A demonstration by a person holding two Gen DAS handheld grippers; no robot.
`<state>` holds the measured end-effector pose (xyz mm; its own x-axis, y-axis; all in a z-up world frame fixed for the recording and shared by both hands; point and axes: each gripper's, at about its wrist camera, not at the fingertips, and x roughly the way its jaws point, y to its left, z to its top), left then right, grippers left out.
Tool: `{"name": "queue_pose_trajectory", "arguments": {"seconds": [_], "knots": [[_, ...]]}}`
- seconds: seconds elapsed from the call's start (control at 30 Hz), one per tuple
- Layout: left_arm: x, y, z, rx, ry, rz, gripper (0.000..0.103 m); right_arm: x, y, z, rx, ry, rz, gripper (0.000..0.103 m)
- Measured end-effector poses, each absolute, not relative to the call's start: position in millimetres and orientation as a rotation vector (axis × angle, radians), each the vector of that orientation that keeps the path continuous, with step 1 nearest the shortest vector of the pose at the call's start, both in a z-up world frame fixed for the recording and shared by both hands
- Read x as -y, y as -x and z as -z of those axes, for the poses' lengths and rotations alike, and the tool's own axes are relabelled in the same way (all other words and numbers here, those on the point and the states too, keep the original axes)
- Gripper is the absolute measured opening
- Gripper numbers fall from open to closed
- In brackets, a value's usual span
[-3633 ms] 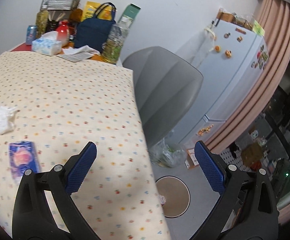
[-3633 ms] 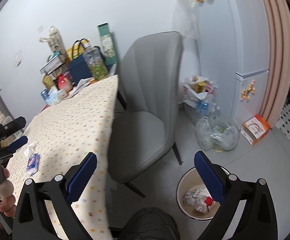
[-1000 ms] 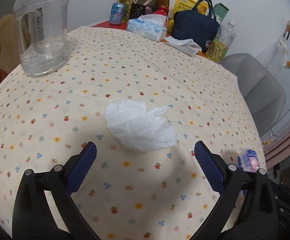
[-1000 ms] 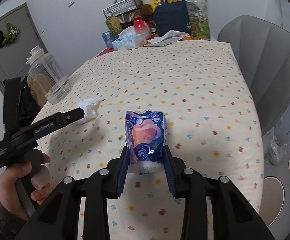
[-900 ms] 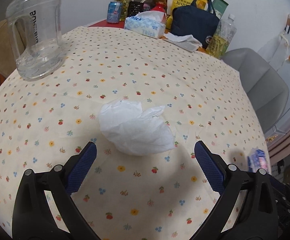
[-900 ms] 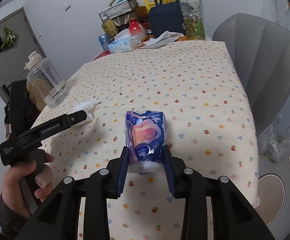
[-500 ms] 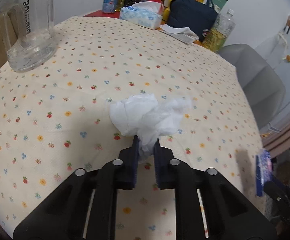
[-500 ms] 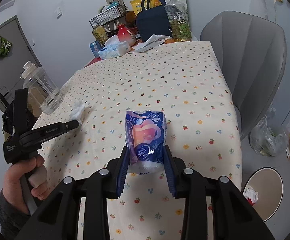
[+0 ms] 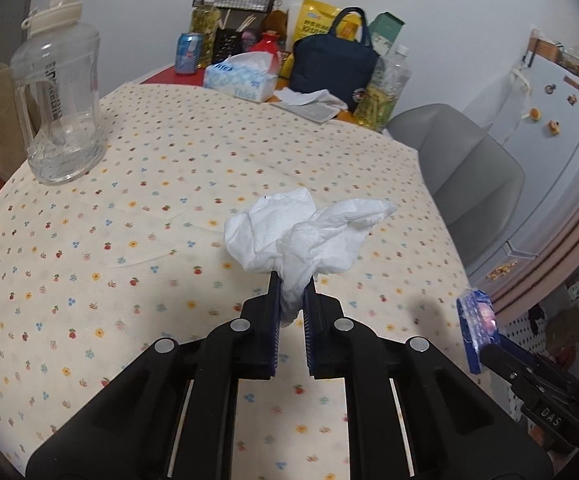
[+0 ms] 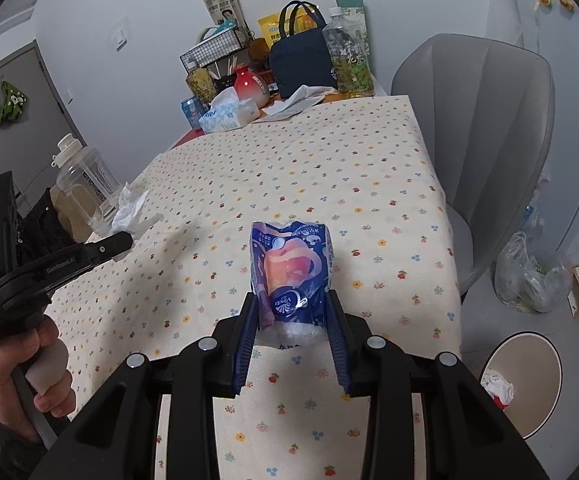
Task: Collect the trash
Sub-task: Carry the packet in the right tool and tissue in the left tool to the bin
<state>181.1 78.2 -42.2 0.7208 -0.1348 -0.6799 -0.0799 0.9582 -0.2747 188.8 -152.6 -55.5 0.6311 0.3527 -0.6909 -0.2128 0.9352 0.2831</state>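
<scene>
White crumpled tissue (image 9: 305,236), flat on the tablecloth (image 9: 137,184) a second ago between wide jaws, now hangs above it in the left gripper (image 9: 289,300), whose jaws are closing on it. The right gripper (image 10: 292,316) clamps a blue snack packet (image 10: 289,268) upright. Bin (image 10: 525,384) on floor beside grey chair (image 10: 485,128)

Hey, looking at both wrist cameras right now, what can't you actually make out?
- Bin, right wrist view: the table edge and the picture's rim cut it off, so most of its contents are hidden.
- Blue wrapper, right wrist view: its lower end sits hidden between the tongs.
- Tissue, left wrist view: its pinched end is hidden between the pads.
</scene>
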Motion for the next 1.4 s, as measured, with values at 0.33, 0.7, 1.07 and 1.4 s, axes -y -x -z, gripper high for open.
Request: {"name": "queue_pose_trajectory", "arguments": {"seconds": [0.33, 0.7, 1.07, 1.4], "knots": [[-22, -175, 29, -0.749, 0.252, 0.152, 0.011, 194, -171, 43, -0.793, -0.211, -0.264, 0.034], [45, -182, 30, -0.768, 0.206, 0.266, 0.011, 259, -161, 46, -0.783, -0.26, -0.159, 0.034], [122, -194, 35, -0.795, 0.135, 0.379, 0.011, 326, -151, 57, -0.78, -0.309, -0.031, 0.034], [176, -205, 56, -0.854, 0.091, 0.446, 0.011, 387, -138, 78, -0.792, -0.361, 0.086, 0.034]]}}
